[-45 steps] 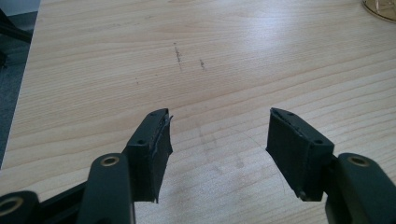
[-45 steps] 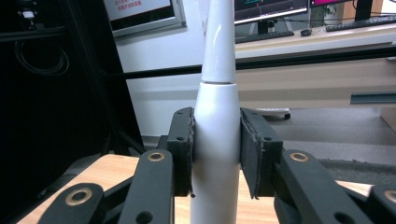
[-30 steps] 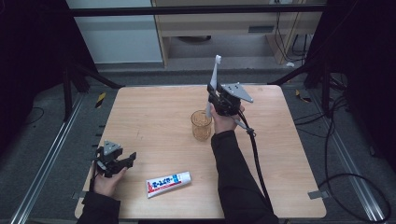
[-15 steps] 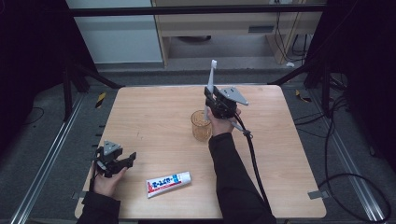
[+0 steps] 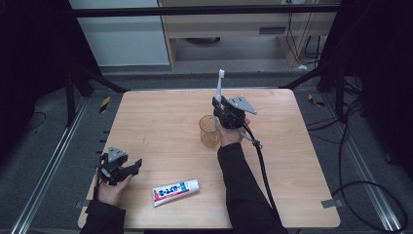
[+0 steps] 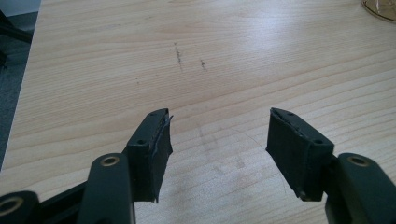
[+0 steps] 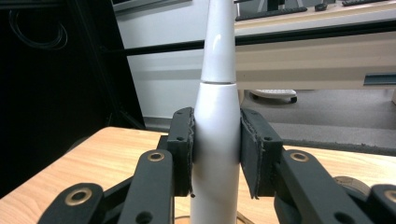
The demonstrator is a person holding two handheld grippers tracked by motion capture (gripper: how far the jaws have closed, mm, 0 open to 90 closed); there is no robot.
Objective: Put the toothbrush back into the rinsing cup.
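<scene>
The right tool (image 5: pixel 217 108) is clamped on a white toothbrush (image 5: pixel 219 90), held upright just above and beside the amber cup (image 5: pixel 208 130), which stands near the middle of the worktop (image 5: pixel 160 117). In the right gripper view the two black pads press on either side of the toothbrush (image 7: pixel 215 140) at its thick lower handle, just below the seam where the slimmer neck begins, and the rim of the cup shows directly under the handle's bottom end. The brush looks like a light, rigid piece of smooth, glossy plastic, so it is likely to slip or swivel between the pads if the grip is loose; the fat, nearly straight-sided part of the handle is the sensible place to hold it, since the tapering neck would offer less contact and could squirt out. The cup seems thin-walled and light, probably easy to tip if the handle knocks its rim on the way in or out. Well apart from the cup, toward the person's side and left, the left tool (image 5: pixel 127 168) rests on the worktop with its jaws apart and nothing between them, as its own view confirms (image 6: pixel 217 140). A toothpaste tube (image 5: pixel 176 191) lies flat on the near side of the cup, between the two forearms.
</scene>
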